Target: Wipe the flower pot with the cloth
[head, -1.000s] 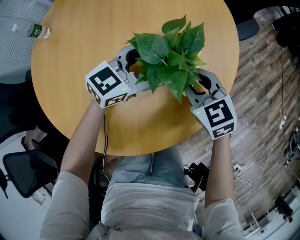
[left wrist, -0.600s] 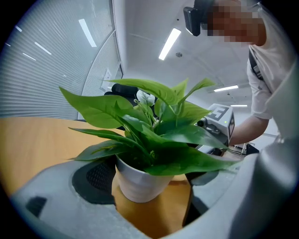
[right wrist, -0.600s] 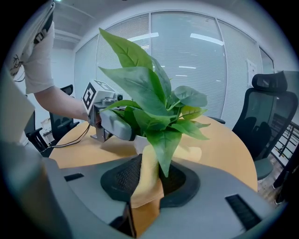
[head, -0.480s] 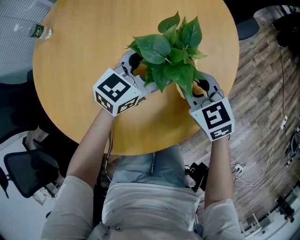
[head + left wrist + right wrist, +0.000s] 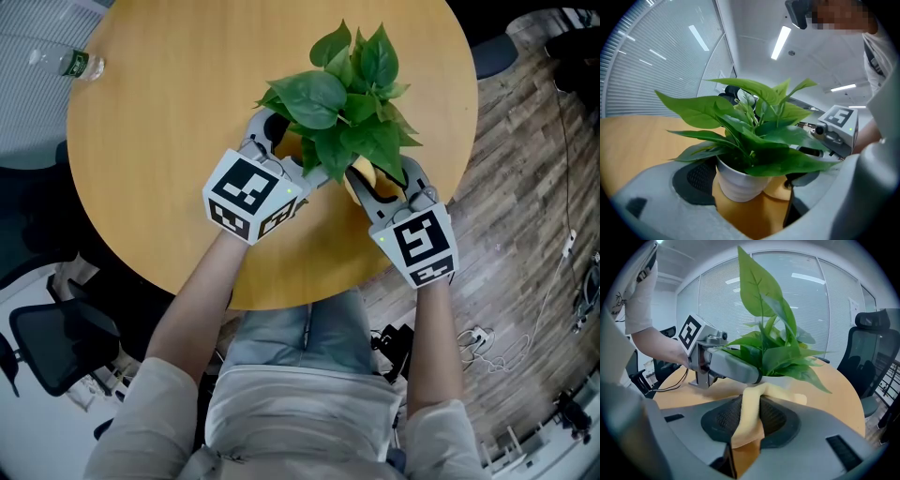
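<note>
A leafy green plant (image 5: pixel 347 103) hides its pot in the head view. The left gripper view shows the white ribbed flower pot (image 5: pixel 740 180) between the jaws of my left gripper (image 5: pixel 750 180), which is shut on it. My left gripper (image 5: pixel 291 150) reaches in from the pot's left. My right gripper (image 5: pixel 750 413) is shut on a yellow cloth (image 5: pixel 750 418), whose free end lies against the pot's (image 5: pixel 780 379) near side. The cloth (image 5: pixel 361 178) shows under the leaves at the tip of my right gripper (image 5: pixel 370 183). It (image 5: pixel 776 190) also peeks out beside the pot.
The pot stands on a round wooden table (image 5: pixel 169 112), near its front right edge. A plastic water bottle (image 5: pixel 70 64) lies at the far left. A black office chair (image 5: pixel 52 347) stands left of the person, and cables (image 5: pixel 487 347) trail on the floor at right.
Both grippers have drawn closer together: the left cube moved right and toward me, the right cube moved left. The plant has shifted slightly away and the cloth has slid along the pot.
</note>
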A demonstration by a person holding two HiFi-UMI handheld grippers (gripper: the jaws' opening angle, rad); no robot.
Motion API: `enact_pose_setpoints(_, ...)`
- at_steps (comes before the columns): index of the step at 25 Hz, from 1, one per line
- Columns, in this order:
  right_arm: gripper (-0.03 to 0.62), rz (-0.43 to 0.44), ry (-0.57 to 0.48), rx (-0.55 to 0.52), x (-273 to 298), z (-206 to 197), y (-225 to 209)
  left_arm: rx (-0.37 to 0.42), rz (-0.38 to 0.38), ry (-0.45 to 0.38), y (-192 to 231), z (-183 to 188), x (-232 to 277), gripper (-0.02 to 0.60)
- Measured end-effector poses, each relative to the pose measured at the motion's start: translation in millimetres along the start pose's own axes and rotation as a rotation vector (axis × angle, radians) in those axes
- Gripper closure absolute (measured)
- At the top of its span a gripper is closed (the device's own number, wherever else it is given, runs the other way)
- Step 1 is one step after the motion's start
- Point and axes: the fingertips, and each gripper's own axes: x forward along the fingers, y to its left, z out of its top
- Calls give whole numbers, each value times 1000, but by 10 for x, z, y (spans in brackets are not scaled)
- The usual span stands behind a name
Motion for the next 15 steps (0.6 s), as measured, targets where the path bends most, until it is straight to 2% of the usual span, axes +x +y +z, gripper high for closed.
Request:
enact_pose_setpoints(9,503,26,-10,-2,60,36,129,-21,45,14,23,-2,5,127)
enact_pose_setpoints(15,503,47,-19,-9,81,56,203,-45,106,14,19,-6,17,127)
